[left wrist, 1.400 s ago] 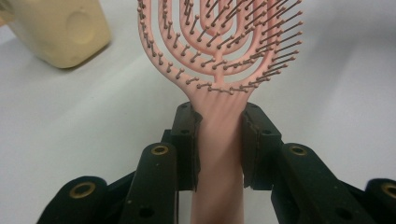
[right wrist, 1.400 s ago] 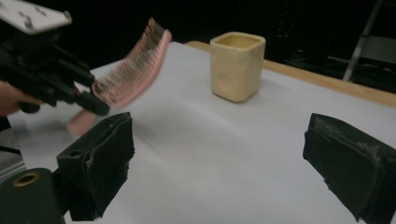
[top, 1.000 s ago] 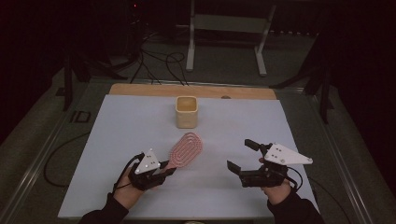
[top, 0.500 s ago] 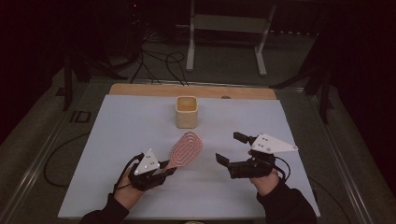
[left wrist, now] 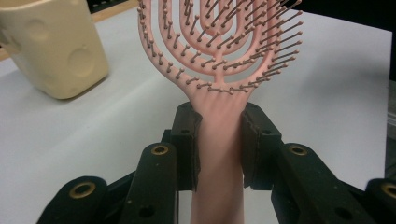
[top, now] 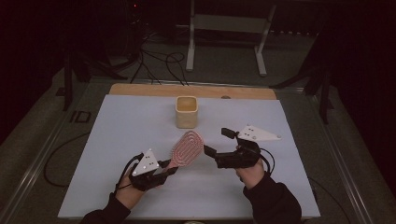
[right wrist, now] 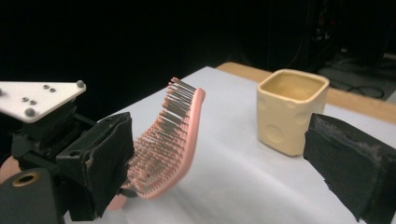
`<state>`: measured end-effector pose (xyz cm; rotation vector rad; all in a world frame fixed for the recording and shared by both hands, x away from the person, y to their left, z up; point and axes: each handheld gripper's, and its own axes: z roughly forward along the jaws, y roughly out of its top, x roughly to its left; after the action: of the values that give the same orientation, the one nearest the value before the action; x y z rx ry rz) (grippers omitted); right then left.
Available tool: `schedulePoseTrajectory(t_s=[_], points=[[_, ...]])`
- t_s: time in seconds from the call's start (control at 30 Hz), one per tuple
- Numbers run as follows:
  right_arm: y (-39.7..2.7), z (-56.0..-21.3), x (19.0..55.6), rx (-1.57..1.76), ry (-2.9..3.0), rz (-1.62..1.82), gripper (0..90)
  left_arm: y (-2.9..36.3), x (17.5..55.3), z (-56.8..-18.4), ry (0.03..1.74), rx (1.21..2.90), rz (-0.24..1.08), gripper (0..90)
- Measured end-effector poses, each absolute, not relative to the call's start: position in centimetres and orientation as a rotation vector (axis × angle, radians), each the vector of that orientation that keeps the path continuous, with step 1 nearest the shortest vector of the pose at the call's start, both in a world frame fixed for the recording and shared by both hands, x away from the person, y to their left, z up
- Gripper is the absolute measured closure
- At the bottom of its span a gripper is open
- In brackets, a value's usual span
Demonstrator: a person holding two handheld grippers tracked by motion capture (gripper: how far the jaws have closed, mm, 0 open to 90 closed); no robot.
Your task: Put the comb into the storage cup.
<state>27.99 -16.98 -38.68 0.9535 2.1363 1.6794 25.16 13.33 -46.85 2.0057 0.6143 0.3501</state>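
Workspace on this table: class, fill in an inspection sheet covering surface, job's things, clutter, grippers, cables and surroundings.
Surface: white sheet over a table, wooden strip at the far edge.
Job's things: pink hairbrush, bristles up; cream cup upright beyond it.
Clutter: nothing seen.
Grippers: left gripper clamps the brush handle; right gripper open, beside the brush head.
Cables: one trails from each gripper; more lie on the floor.
Surroundings: dark room, metal stand behind.

The left gripper (top: 169,167) sits low at the near left, jaws clamped tight and pointing up and to the right. The right gripper (top: 219,142) stands near it, jaws spread wide, pointing left toward it.
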Motion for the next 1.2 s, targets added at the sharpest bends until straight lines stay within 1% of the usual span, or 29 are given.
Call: schedulePoseTrajectory(t_s=[0.1, 0.37, 0.43, 0.5, 0.6, 0.7, 0.73, 0.77, 0.8, 1.03, 1.2], points=[[-16.0, -38.9, 28.3, 1.003, 2.144, 1.655, 8.4, 13.3, 25.1, -47.0, 0.617, 2.005, 0.356, 71.0], [-13.9, -40.0, 28.9, 1.141, 2.157, 1.752, 8.5, 13.3, 25.2, -47.0, 0.618, 2.001, 0.362, 71.1], [-13.6, -40.1, 29.0, 1.185, 2.153, 1.772, 10.0, 13.3, 25.2, -47.0, 0.618, 2.001, 0.361, 71.1], [-13.4, -40.2, 29.1, 1.228, 2.145, 1.801, 13.6, 13.3, 25.2, -47.0, 0.619, 1.997, 0.373, 71.0], [-13.0, -40.3, 29.1, 1.261, 2.150, 1.806, 15.1, 13.2, 25.1, -46.9, 0.619, 1.996, 0.380, 71.1], [-12.6, -40.5, 29.1, 1.289, 2.168, 1.808, 20.5, 13.2, 25.2, -47.0, 0.623, 1.998, 0.382, 71.1], [-12.6, -40.5, 29.1, 1.289, 2.168, 1.808, 20.5, 13.2, 25.2, -47.0, 0.623, 1.998, 0.382, 71.1], [-12.5, -40.5, 29.1, 1.290, 2.172, 1.814, 22.7, 13.2, 25.2, -47.0, 0.623, 1.998, 0.377, 71.1], [-12.3, -40.7, 29.1, 1.301, 2.169, 1.818, 26.8, 13.2, 25.2, -47.0, 0.624, 1.998, 0.376, 71.1], [-11.9, -41.3, 29.2, 1.327, 2.202, 1.823, 41.4, 13.3, 25.2, -47.0, 0.625, 1.986, 0.370, 71.0], [-11.7, -41.6, 29.1, 1.310, 2.240, 1.812, 55.2, 13.3, 25.2, -46.9, 0.617, 1.980, 0.362, 71.0]])
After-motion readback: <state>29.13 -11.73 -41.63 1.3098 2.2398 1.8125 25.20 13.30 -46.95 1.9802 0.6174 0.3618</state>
